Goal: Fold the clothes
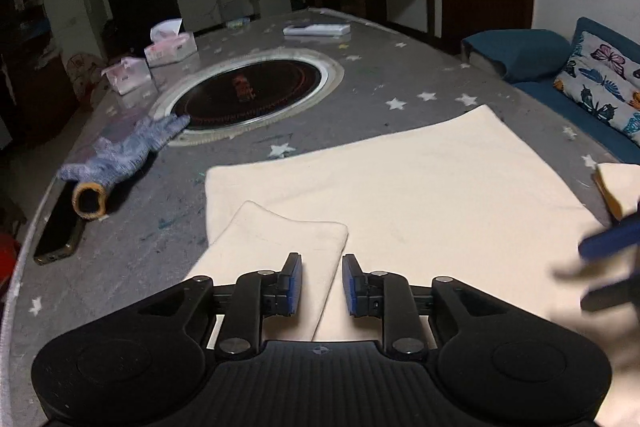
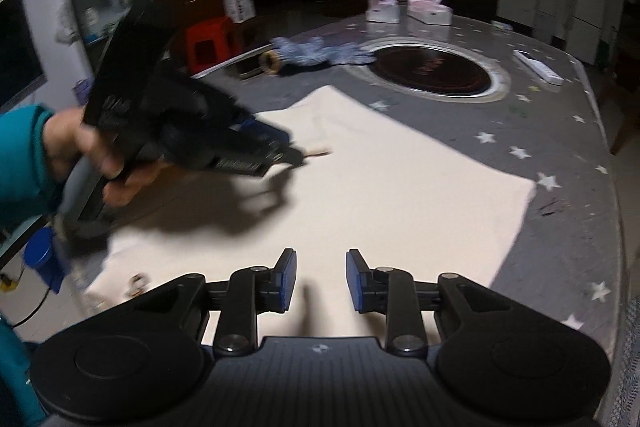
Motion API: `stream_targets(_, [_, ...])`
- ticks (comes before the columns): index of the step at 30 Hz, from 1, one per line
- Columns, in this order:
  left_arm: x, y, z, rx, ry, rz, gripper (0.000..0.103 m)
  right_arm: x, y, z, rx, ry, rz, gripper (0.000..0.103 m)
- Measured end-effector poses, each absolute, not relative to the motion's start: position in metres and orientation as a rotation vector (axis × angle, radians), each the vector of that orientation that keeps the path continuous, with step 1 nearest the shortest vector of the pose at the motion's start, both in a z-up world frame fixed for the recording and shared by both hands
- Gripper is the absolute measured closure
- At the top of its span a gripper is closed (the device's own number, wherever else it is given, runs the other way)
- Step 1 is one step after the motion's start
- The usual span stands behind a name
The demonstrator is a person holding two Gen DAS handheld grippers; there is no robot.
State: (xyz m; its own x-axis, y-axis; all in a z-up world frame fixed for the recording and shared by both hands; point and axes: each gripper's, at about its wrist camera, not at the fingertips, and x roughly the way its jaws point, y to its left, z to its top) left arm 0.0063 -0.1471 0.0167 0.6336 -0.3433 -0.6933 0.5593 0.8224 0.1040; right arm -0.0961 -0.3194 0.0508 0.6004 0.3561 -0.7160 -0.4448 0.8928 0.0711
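A cream garment [image 1: 420,187] lies spread flat on the grey star-patterned tablecloth [image 1: 360,87]. One sleeve [image 1: 280,235] is folded in over its body. My left gripper [image 1: 322,259] hovers over that sleeve's edge, jaws a little apart with nothing pinched. At the right rim of the left wrist view my right gripper [image 1: 608,239] shows only as a blur. In the right wrist view the garment [image 2: 380,179] fills the middle. My right gripper [image 2: 321,255] stands open above its near part. A hand [image 2: 80,147] holds the left gripper [image 2: 296,157] over the garment's left side.
A blue knit glove [image 1: 128,151] and a dark phone [image 1: 60,227] lie left of the garment. A round black cooktop [image 1: 252,91] is set in the table's middle, with tissue boxes [image 1: 170,47] and a white remote [image 1: 316,29] behind. A blue sofa [image 1: 560,67] stands at the right.
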Motion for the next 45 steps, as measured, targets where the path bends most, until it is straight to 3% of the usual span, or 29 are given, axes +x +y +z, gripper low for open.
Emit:
stream_targets(3, [0.01, -0.142, 0.017, 0.298, 0.711, -0.53, 0.098, -0.079, -0.331, 0.049, -0.098, 0.803, 0.42, 0.076])
stream_targets(5, [0.013, -0.131, 0.023, 0.241, 0.72, -0.526, 0.1, -0.071, -0.336, 0.048, -0.084, 0.804, 0.396, 0.076])
stream_targets(19, [-0.047, 0.054, 0.099, -0.066, 0.53, -0.199, 0.101, -0.063, -0.35, 0.045, -0.028, 0.777, 0.327, 0.076])
stream_targets(28, [-0.062, 0.121, 0.049, 0.034, 0.71, 0.047, 0.098, -0.061, -0.347, 0.048, -0.028, 0.767, 0.311, 0.07])
stream_targets(35, [-0.05, 0.115, 0.053, 0.046, 0.716, 0.075, 0.096, -0.052, -0.358, 0.044, -0.024, 0.787, 0.266, 0.07])
stream_targets(45, [0.013, 0.002, 0.07, 0.038, 0.733, -0.326, 0.091, -0.017, -0.393, 0.034, 0.048, 0.798, 0.15, 0.07])
